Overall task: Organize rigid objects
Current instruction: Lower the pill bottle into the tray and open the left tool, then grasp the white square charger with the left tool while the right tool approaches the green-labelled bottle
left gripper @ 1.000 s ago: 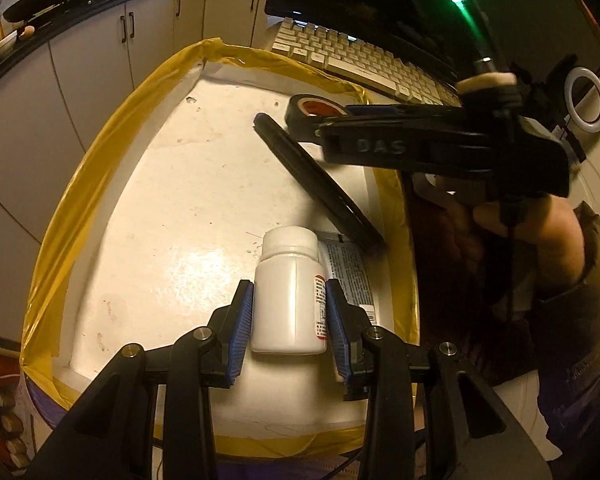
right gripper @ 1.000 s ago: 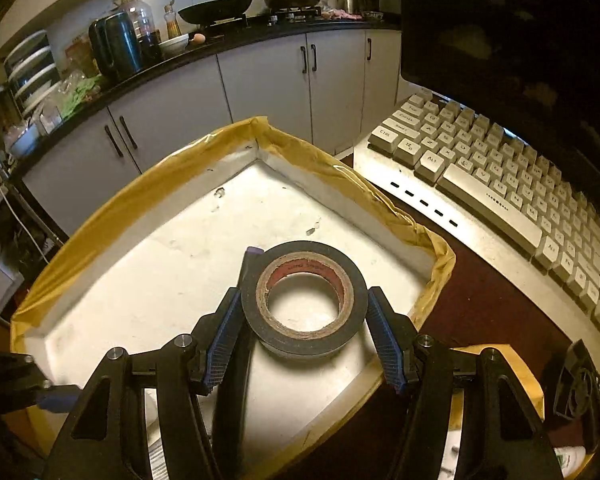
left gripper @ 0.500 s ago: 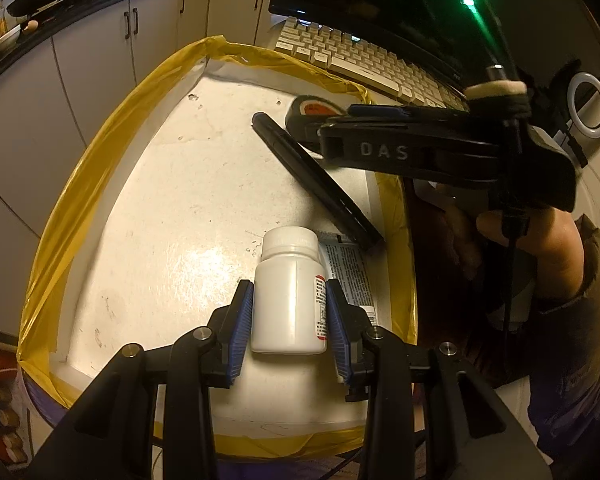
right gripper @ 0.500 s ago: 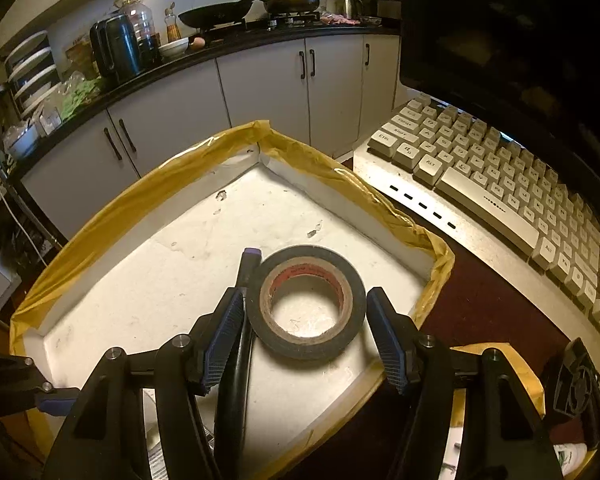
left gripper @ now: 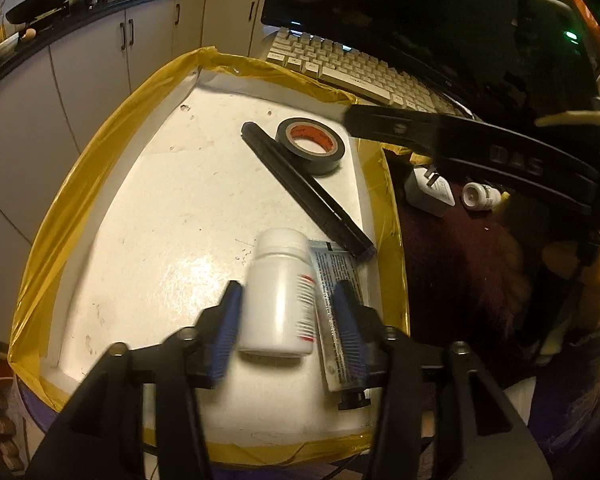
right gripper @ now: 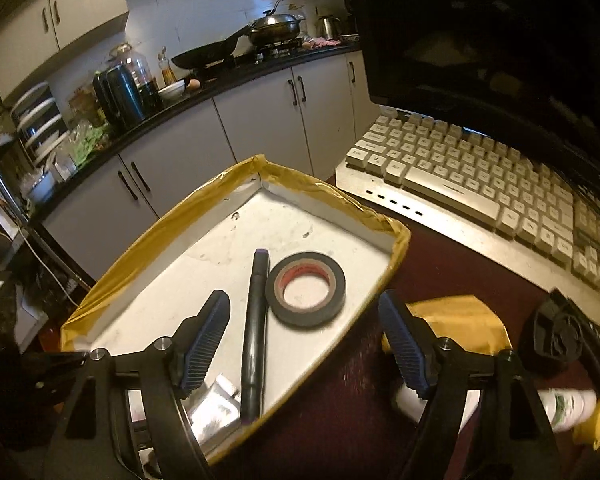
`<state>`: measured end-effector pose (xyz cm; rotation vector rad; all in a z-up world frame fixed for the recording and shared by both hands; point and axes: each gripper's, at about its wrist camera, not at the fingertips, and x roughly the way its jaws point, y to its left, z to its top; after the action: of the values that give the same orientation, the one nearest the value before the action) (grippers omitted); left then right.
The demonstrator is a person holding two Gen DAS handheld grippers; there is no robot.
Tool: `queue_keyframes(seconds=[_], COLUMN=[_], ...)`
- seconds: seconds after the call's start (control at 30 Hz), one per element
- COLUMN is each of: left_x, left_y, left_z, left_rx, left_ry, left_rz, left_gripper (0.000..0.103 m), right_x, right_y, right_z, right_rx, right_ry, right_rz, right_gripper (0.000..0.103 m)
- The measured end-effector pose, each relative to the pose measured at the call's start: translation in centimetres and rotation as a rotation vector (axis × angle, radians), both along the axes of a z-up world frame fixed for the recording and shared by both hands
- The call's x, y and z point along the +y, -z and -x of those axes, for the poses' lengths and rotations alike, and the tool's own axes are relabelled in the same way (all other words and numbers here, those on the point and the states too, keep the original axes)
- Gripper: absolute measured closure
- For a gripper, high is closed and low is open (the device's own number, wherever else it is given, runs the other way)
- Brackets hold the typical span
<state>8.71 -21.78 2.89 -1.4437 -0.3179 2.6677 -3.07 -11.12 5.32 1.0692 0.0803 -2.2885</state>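
Observation:
A white tray (left gripper: pixel 148 216) with yellow-taped rim holds a black tape roll (left gripper: pixel 310 145), a long black marker (left gripper: pixel 306 192), a silver sachet (left gripper: pixel 336 304) and a white pill bottle (left gripper: pixel 278 292). My left gripper (left gripper: pixel 286 320) is open; the bottle lies between its fingers, with a gap on the right side. My right gripper (right gripper: pixel 306 340) is open and empty, raised above the tray's near right edge. The tape roll (right gripper: pixel 305 289) lies flat in the tray (right gripper: pixel 204 256) beside the marker (right gripper: pixel 255 332).
A cream keyboard (right gripper: pixel 480 176) and a dark monitor (right gripper: pixel 500 40) stand to the right of the tray. On the dark red mat lie a white charger (left gripper: pixel 428 192), a small white bottle (left gripper: pixel 480 196), a yellow paper (right gripper: pixel 456 316) and another bottle (right gripper: pixel 560 404). Kitchen cabinets (right gripper: pixel 260 120) stand behind.
My right gripper let go of the tape roll, opened wide and pulled back and up. My left gripper opened off the white bottle, which now lies in the tray.

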Motion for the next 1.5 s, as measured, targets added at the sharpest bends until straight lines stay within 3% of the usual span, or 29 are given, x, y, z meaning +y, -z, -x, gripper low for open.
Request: queue_keyframes(seconds=[0.23, 0.43, 0.5, 0.57, 1.03, 1.5], left_x=[-0.1, 0.5, 0.6, 0.7, 2.8, 5.7], left_y=[-0.4, -1.3, -1.5, -1.7, -2.9, -3.4], left_z=[0.0, -0.1, 0.0, 0.1, 0.3, 1.5], left_rx=[0.002, 0.028, 0.027, 0.031, 0.039, 0.033], left_ry=[-0.028, -0.046, -0.050, -0.053, -0.032, 0.033], left_rz=[-0.038, -0.004, -0.016, -0.036, -0.036, -0.047], left_gripper=[0.055, 0.055, 0.052, 0.042, 0.026, 0.026], right_x=[2.0, 4.1, 4.8, 5.5, 9.2, 13.4], right_y=[-0.3, -0.4, -0.3, -0.2, 0.5, 1.1], right_z=[-1.3, -2.2, -2.3, -2.3, -3.1, -3.5], right_rx=[-0.021, -0.038, -0.045, -0.052, -0.080, -0.107], right_ry=[0.024, 0.053, 0.065, 0.079, 0.126, 0.202], right_rz=[0.035, 0.061, 0.069, 0.074, 0.094, 0.101], right_gripper=[0.023, 0.015, 0.014, 0.013, 0.009, 0.002])
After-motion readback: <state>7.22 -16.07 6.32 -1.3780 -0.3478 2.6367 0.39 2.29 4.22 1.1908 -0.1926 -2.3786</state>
